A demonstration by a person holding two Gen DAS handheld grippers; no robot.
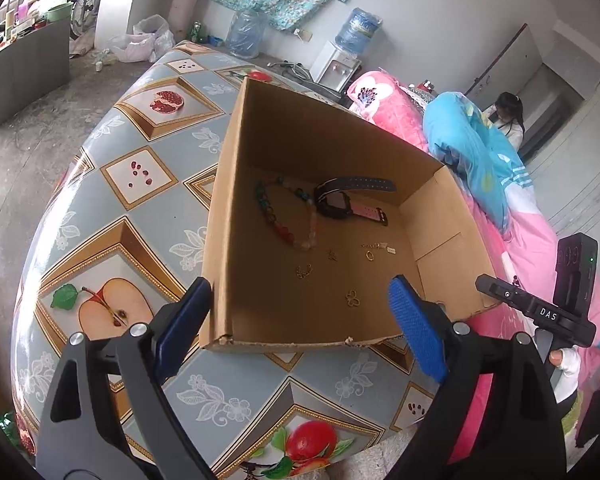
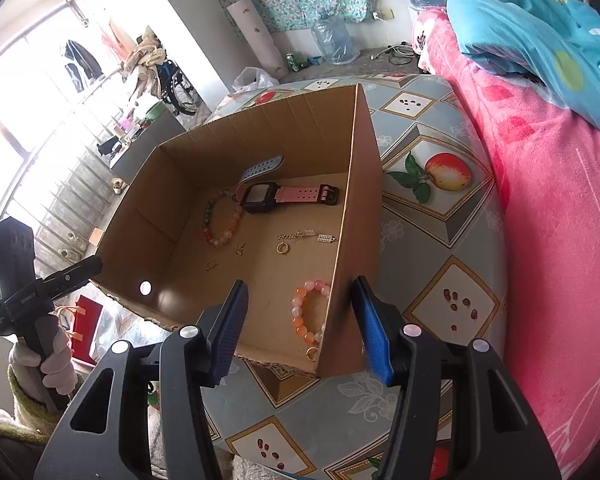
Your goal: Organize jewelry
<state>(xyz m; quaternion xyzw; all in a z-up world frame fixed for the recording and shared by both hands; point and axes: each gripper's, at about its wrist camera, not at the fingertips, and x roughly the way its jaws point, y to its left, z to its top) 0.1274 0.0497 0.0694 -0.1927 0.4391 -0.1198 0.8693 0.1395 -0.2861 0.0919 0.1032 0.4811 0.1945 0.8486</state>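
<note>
a corrugated cardboard box (image 1: 320, 216) with torn low edges sits on a glossy fruit-print cloth (image 1: 140, 184). on its floor lie a pink-strapped watch (image 2: 276, 196), a multicolour bead bracelet (image 1: 288, 212) and small gold charms (image 1: 352, 298). only the right view shows a peach bead bracelet (image 2: 306, 314) against the near wall, just inside the corner. left gripper (image 1: 300, 328) is spread wide, straddling the box's left wall, nothing pinched. right gripper (image 2: 302, 328) is spread about the near corner wall, pads apart from it. a pink fleece blanket (image 2: 540, 240) crowds the right side.
</note>
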